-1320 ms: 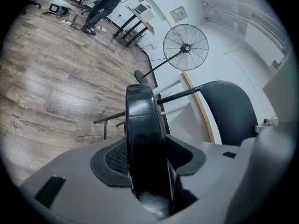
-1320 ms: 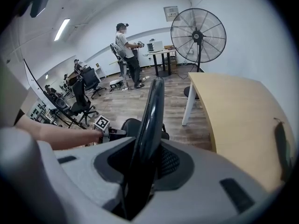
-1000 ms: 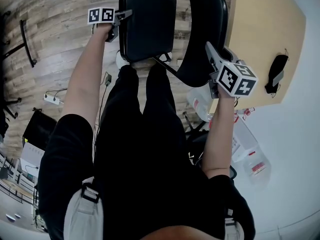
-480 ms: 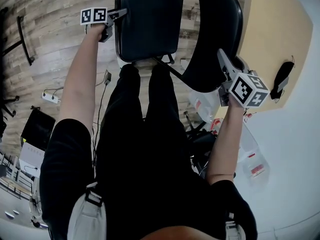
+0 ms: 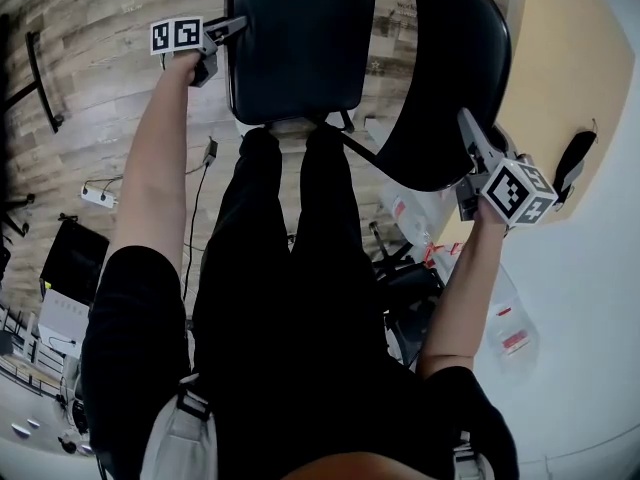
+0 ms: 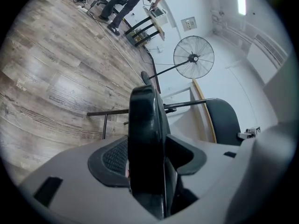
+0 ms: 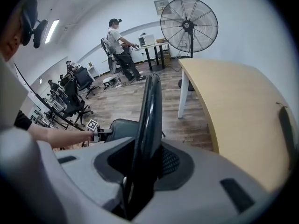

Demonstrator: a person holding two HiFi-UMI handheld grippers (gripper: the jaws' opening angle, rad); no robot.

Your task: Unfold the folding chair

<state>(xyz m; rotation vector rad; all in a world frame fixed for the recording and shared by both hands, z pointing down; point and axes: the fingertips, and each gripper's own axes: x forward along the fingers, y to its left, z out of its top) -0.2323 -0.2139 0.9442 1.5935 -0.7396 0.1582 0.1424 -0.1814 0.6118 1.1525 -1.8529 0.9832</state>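
The black folding chair stands in front of my legs, half spread. In the head view its padded seat (image 5: 300,43) lies nearly flat and its curved backrest (image 5: 450,78) rises to the right. My left gripper (image 5: 225,38) is shut on the seat's left edge. In the left gripper view that edge (image 6: 145,125) runs up between the left gripper's (image 6: 148,155) pads. My right gripper (image 5: 470,133) is shut on the backrest's rim. In the right gripper view the thin rim (image 7: 149,115) stands between the right gripper's (image 7: 142,167) pads, with the seat (image 7: 122,127) below.
A light wooden table (image 5: 560,78) stands close on the right, with a black object (image 5: 575,158) on it. Clear plastic containers (image 5: 420,213) and cables lie by my feet. A standing fan (image 7: 188,20) and a person (image 7: 119,43) are farther back on the wooden floor.
The seat and the backrest have spread farther apart. My right gripper has swung outward to the right with the backrest, and my left gripper has shifted left with the seat's edge.
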